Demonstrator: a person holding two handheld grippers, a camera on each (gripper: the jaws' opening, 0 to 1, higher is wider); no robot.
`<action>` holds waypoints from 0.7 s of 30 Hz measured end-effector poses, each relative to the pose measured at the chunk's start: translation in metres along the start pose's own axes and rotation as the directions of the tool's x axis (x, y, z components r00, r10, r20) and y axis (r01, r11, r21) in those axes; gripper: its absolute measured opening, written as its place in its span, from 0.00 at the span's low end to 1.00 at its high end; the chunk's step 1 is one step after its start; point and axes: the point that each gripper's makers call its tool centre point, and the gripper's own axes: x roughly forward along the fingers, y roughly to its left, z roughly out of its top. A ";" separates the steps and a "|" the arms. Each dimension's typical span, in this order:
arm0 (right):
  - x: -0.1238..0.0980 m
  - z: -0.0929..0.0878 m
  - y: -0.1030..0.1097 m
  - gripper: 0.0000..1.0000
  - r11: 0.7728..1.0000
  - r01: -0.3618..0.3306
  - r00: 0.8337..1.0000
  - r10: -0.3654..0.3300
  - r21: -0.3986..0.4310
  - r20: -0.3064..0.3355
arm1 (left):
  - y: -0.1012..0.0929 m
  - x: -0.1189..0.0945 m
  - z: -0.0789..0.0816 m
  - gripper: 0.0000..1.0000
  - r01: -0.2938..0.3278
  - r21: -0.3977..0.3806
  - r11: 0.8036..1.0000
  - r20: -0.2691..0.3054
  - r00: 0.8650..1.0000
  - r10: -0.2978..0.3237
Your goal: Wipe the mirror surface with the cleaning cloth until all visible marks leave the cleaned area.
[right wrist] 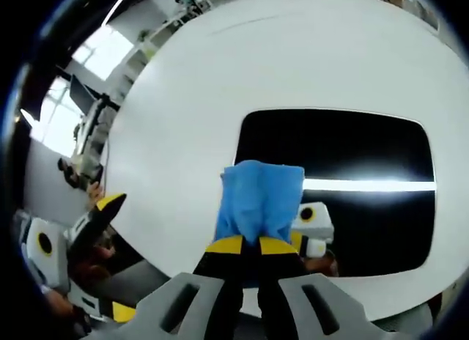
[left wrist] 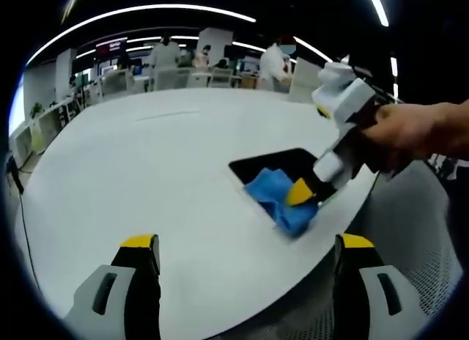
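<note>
This is an open-plan office. Beyond the far edge of the large white table [left wrist: 161,171], rows of desks [left wrist: 51,120] with chairs [left wrist: 172,78] and people [left wrist: 165,53] sit under long ceiling strip lights [left wrist: 146,12], and windows [right wrist: 91,54] brighten one side.

Both grippers: grey-white moulded jaws, black inner faces, yellow tips. Left gripper [left wrist: 247,246], right gripper [right wrist: 244,246]. Bare hand [left wrist: 414,135] at 3 o'clock, sleeve apparently absent.

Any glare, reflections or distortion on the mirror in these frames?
Right gripper view: the mirror reflects a bright ceiling-light streak and the right gripper holding the cloth; fisheye bows its edges. Left gripper view: the mirror reads dark, no glare; table edge curves.
</note>
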 end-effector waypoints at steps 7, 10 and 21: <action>0.004 0.002 0.008 0.00 1.000 -0.008 1.000 0.008 -0.007 0.003 | -0.001 0.000 -0.001 0.99 0.008 0.005 1.000 -0.006 1.000 -0.008; 0.003 0.003 0.008 0.00 1.000 -0.006 1.000 0.006 -0.010 0.004 | -0.001 0.000 -0.001 0.99 0.007 0.001 1.000 -0.002 1.000 -0.007; 0.007 0.005 0.006 0.00 1.000 -0.013 1.000 0.013 -0.009 -0.001 | -0.001 -0.001 -0.002 0.99 0.010 -0.010 1.000 -0.001 1.000 -0.010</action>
